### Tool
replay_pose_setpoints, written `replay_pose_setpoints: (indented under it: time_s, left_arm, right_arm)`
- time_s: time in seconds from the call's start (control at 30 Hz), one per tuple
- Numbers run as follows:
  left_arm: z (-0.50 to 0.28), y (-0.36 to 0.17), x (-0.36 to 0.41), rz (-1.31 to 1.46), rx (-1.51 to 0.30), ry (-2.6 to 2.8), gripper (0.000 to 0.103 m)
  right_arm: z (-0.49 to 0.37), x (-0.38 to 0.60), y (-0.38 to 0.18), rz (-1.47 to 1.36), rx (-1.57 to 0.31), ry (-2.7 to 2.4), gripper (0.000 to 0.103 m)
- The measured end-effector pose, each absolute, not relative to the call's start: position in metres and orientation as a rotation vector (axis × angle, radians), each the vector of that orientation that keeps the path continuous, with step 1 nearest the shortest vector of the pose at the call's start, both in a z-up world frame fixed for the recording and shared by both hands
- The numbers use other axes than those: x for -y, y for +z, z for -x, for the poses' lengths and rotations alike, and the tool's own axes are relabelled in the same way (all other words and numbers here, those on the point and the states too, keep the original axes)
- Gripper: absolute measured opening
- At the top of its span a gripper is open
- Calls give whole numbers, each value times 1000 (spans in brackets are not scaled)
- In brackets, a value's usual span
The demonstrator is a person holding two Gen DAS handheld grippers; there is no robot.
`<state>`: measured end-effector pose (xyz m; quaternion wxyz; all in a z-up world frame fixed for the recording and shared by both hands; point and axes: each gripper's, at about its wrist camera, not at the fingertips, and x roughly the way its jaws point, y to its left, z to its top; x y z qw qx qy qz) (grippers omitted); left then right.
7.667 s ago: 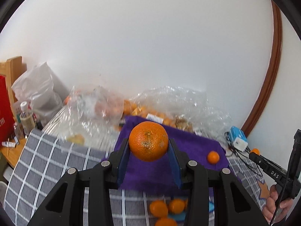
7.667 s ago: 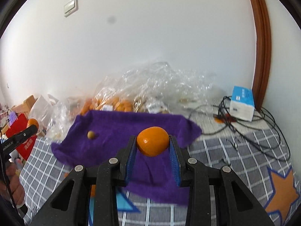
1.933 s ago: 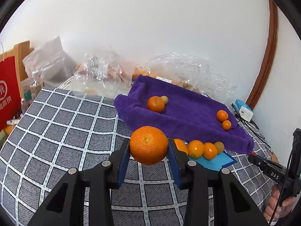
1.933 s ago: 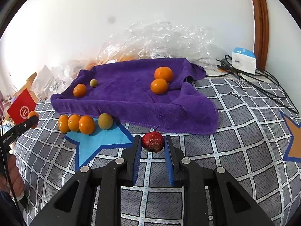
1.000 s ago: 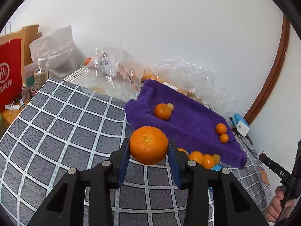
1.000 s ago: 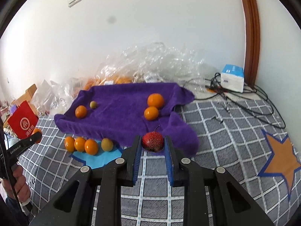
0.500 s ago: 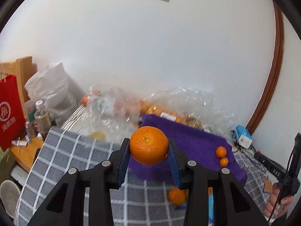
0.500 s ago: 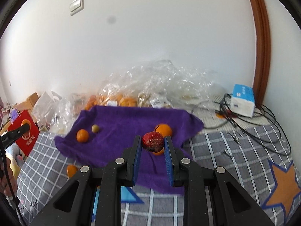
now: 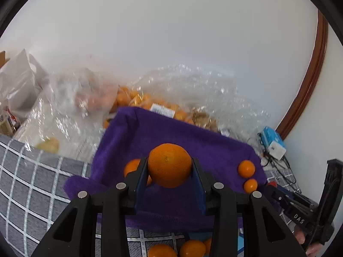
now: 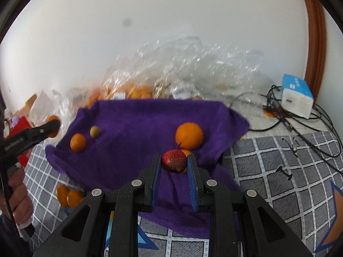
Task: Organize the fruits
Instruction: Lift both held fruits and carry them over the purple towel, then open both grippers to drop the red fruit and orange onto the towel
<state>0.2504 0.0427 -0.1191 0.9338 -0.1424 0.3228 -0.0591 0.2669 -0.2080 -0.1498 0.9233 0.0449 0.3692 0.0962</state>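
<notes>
Over the towel (image 9: 214, 147), your left gripper (image 9: 169, 167) clamps an orange (image 9: 169, 165), the right gripper (image 10: 174, 162) a red fruit (image 10: 174, 160); lower each gently beside its own kind before releasing.

Blue-white box (image 10: 297, 98) near black cables (image 10: 300, 126); checked cloth (image 10: 278, 160).

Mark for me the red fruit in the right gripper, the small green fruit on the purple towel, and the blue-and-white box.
red fruit (image 10: 174, 161): right wrist view, middle of its speckled skin.
small green fruit (image 10: 95, 131): right wrist view, its centre.
blue-and-white box (image 10: 297, 99): right wrist view, white front face.
</notes>
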Motion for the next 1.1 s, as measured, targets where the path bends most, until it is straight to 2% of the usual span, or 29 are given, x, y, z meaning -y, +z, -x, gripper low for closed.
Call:
replay_pose_setpoints:
  time_s: [0.37,0.77,0.97,1.1]
  left_arm:
    - [-269,-153,-35,251,-789,-93,37]
    - [-267,-155,-22,151,-796,-86,37]
    - [-268,-155,-19,117,-807,-81,37]
    - [-269,-156,-14,83,-822,-71,37]
  right_arm:
    - [-276,198,-176,-103,-868,229,24]
    - [-277,196,-182,-91,-895,205,24]
    - [-274,199,-178,-102,-876,202,39]
    - [-271,203,-173,-117,-854,195,43]
